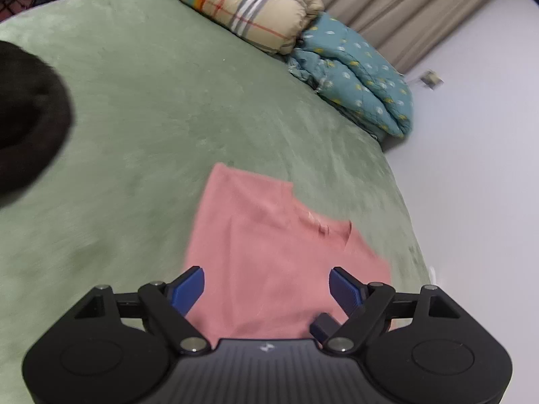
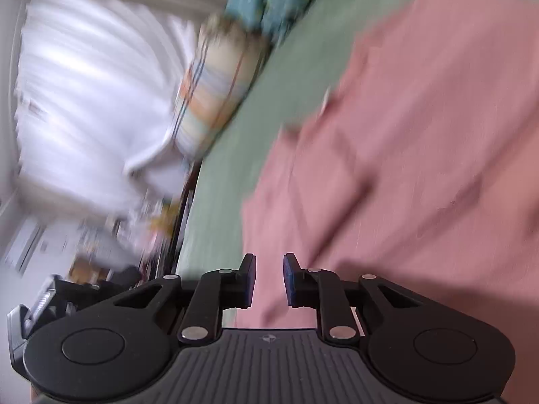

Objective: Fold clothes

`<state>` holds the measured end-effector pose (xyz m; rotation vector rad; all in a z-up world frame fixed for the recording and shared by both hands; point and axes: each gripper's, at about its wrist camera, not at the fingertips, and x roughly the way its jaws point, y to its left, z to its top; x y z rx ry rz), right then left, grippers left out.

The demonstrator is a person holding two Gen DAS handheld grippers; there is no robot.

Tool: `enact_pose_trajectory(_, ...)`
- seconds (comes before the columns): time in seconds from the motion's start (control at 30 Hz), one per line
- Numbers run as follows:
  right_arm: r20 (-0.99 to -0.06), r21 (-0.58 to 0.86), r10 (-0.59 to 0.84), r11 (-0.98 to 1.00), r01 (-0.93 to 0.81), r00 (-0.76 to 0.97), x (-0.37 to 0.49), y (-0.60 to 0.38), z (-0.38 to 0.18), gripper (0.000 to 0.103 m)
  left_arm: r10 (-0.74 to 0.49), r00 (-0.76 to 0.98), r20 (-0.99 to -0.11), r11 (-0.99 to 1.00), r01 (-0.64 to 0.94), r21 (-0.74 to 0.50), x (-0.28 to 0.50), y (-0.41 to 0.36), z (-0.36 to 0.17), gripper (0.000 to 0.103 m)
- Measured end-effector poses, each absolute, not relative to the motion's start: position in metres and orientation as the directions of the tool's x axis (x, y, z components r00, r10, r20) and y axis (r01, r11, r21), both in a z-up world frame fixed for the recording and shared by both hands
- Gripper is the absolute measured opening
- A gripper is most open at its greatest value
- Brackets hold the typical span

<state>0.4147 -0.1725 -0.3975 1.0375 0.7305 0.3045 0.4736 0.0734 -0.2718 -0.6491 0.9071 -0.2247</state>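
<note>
**Plainly soft cloth, both tongs empty**

Pink garment (image 1: 269, 252) lies part-folded on the green bed cover (image 1: 134, 134), just ahead of and under the left gripper (image 1: 266, 284), jaws wide, nothing held. Right gripper (image 2: 269, 277): jaws narrowly apart, gripping nothing, cloth beyond them. Looks light, limp, non-slippery. Best pinched at an edge or corner.

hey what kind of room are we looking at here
Most likely a bedroom: a bed under a green cover, folded quilts, one plaid and one teal, stacked along its far edge, and curtains behind.
</note>
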Motion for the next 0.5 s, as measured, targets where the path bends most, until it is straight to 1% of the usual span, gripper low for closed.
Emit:
enact_pose_trajectory(0.03,-0.414,0.867,0.549,0.482,0.129,0.727,0.421,-0.176,-0.403,0.019,-0.447,0.595,-0.668,0.790,-0.087,-0.606,0.488,0.065,-0.282,0.079)
enact_pose_trajectory(0.07,-0.421,0.872,0.551,0.465,0.154,0.721,0.428,-0.178,-0.408,0.019,-0.444,0.575,-0.687,0.789,-0.113,-0.604,0.497,0.061,-0.294,0.075)
enact_pose_trajectory(0.1,-0.439,0.872,0.555,0.452,0.187,0.707,0.436,-0.182,-0.416,0.012,-0.441,0.555,-0.705,0.787,-0.139,-0.601,0.506,0.056,-0.306,0.072)
enact_pose_trajectory(0.13,-0.464,0.866,0.559,0.450,0.219,0.687,0.442,-0.185,-0.424,0.000,-0.438,0.533,-0.724,0.785,-0.166,-0.597,0.515,0.052,-0.319,0.061)
enact_pose_trajectory(0.17,-0.487,0.855,0.558,0.462,0.236,0.672,0.446,-0.188,-0.430,0.000,-0.430,0.499,-0.752,0.778,-0.217,-0.589,0.522,0.050,-0.338,0.053)
enact_pose_trajectory(0.23,-0.492,0.837,0.557,0.515,0.187,0.669,0.442,-0.191,-0.435,0.000,-0.414,0.514,-0.751,0.785,-0.216,-0.580,0.524,0.051,-0.349,0.048)
enact_pose_trajectory(0.3,-0.499,0.811,0.557,0.569,0.132,0.665,0.437,-0.191,-0.434,0.000,-0.420,0.512,-0.749,0.782,-0.216,-0.585,0.525,0.058,-0.354,0.036)
enact_pose_trajectory(0.33,-0.503,0.806,0.556,0.577,0.127,0.662,0.439,-0.191,-0.431,0.000,-0.418,0.507,-0.754,0.783,-0.221,-0.582,0.525,0.061,-0.355,0.018)
enact_pose_trajectory(0.37,-0.507,0.802,0.557,0.584,0.124,0.658,0.441,-0.191,-0.429,0.000,-0.403,0.486,-0.776,0.794,-0.237,-0.560,0.525,0.070,-0.357,0.002)
enact_pose_trajectory(0.43,-0.514,0.798,0.561,0.591,0.121,0.649,0.440,-0.188,-0.427,0.000,-0.401,0.479,-0.780,0.788,-0.254,-0.561,0.521,0.082,-0.357,0.001)
enact_pose_trajectory(0.47,-0.521,0.797,0.562,0.590,0.130,0.642,0.437,-0.189,-0.424,0.000,-0.413,0.480,-0.774,0.764,-0.279,-0.581,0.512,0.095,-0.355,0.009)
enact_pose_trajectory(0.5,-0.531,0.797,0.563,0.586,0.148,0.633,0.432,-0.192,-0.418,0.001,-0.397,0.479,-0.783,0.773,-0.285,-0.567,0.508,0.098,-0.351,0.017)
